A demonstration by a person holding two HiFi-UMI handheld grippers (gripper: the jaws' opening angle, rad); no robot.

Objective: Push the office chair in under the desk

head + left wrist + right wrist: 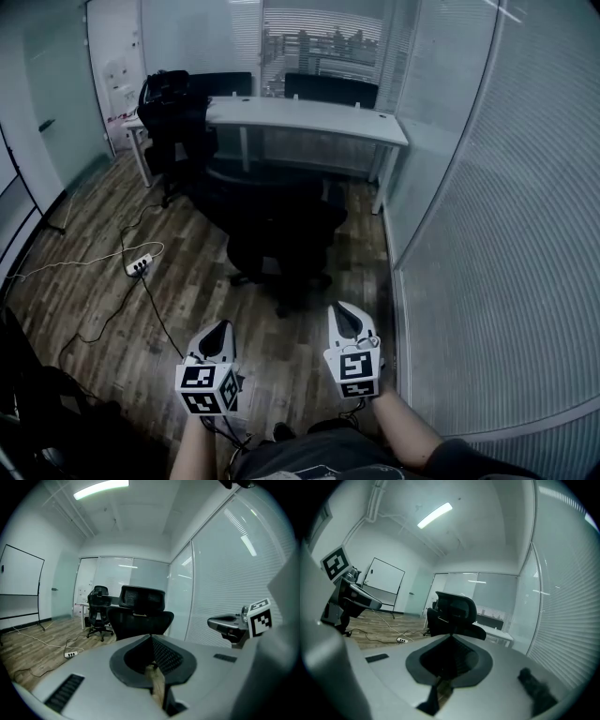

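Observation:
A black office chair [281, 234] stands on the wood floor, pulled out from the white desk [309, 117] at the back of the room. Its back faces me. The same chair [140, 613] fills the middle of the left gripper view, and the chair [454, 616] also shows in the right gripper view. My left gripper [221, 330] and right gripper [343, 311] hang side by side in front of me, short of the chair and not touching it. Both are shut with nothing between the jaws.
A second black chair [173, 117] stands at the desk's left end. A power strip [139, 265] and cables lie on the floor to the left. A glass partition with blinds [497, 234] runs along the right. A whiteboard [18, 578] stands far left.

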